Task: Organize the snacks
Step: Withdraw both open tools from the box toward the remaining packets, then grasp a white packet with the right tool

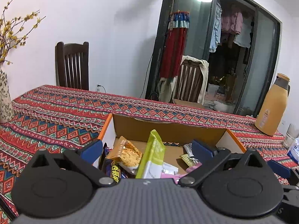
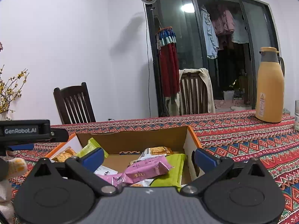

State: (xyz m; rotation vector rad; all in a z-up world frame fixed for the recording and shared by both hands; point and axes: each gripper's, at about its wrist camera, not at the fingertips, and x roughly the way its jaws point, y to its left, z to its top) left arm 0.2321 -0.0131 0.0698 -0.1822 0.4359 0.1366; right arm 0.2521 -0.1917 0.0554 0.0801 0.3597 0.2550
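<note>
An open cardboard box [image 1: 168,128] with orange edges sits on the patterned tablecloth and holds several snack packets. In the left wrist view a green packet [image 1: 152,155] stands upright beside a cracker packet [image 1: 129,155] and a dark bar [image 1: 115,173]. My left gripper [image 1: 147,150] hovers over the box's near edge, open, its blue pads gripping nothing. From the right wrist view the box [image 2: 134,140] shows a pink packet [image 2: 149,168] lying on a flat green packet [image 2: 170,171]. My right gripper [image 2: 149,157] is open above them, empty. The left gripper's body [image 2: 24,130] shows at the left.
An orange thermos [image 2: 270,85] and a glass [image 2: 296,113] stand at the table's far right. A vase [image 1: 4,97] with yellow blossom branches is at the left. Two wooden chairs [image 2: 74,104] stand behind the table. A white pack [image 1: 294,149] lies right of the box.
</note>
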